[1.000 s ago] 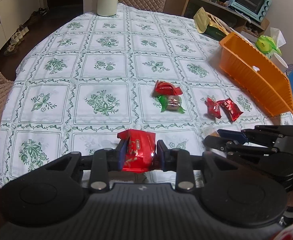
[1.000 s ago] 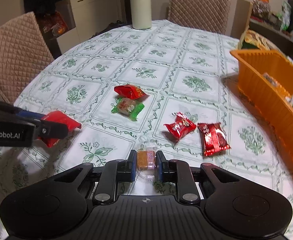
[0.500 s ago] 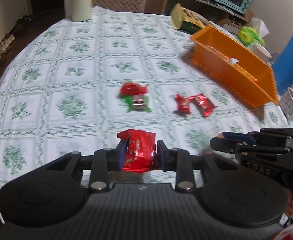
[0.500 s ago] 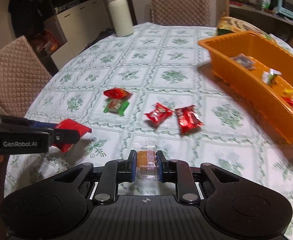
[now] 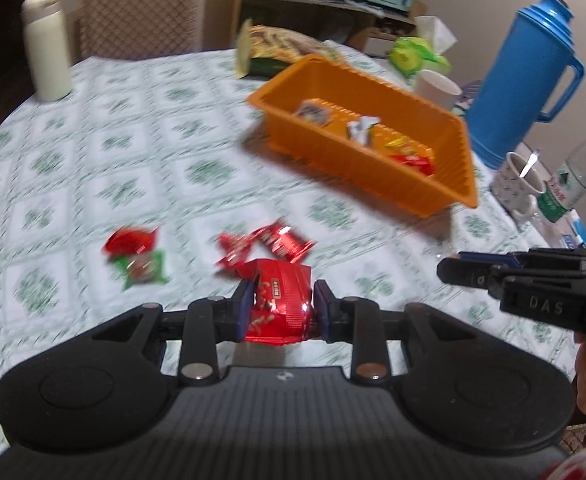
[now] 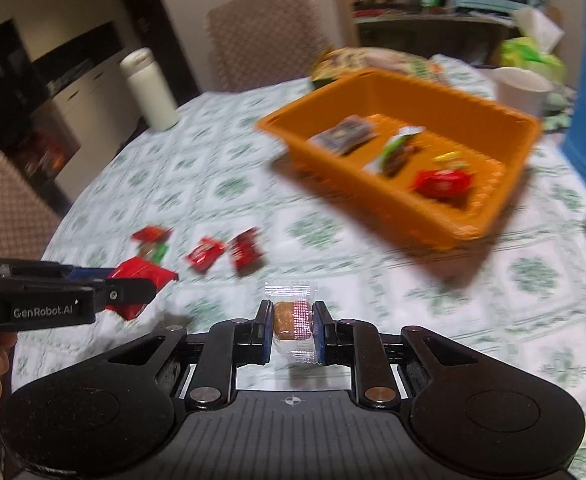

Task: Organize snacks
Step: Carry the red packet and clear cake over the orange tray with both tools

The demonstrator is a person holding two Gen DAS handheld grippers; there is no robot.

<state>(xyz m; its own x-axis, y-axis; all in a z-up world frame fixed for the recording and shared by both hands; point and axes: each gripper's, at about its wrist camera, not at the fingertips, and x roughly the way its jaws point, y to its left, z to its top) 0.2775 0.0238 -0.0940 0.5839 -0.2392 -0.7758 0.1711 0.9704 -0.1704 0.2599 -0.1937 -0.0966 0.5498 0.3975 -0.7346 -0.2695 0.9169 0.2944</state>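
Above the bench (image 5: 93,152), with its green-patterned cloth, both grippers hang clear of the surface, each carrying a snack. Left gripper (image 5: 280,312): fingers pinching a red packet (image 5: 279,300) by its sides — packet held off the cloth. Right gripper (image 6: 293,330): fingers nearly together, pinching a brown candy (image 6: 291,320) in a clear wrapper. Orange bin (image 6: 373,184) sits ahead and to the right of both grippers, well apart from them; several wrapped snacks lie inside it, among them a red one (image 6: 443,182). Four loose snacks are on the cloth between grippers and bin — two red packets (image 6: 223,252) side by side, and a red one touching a green one (image 5: 141,266) further left. White bottle (image 5: 47,46) stands at the far edge. Background blurred.
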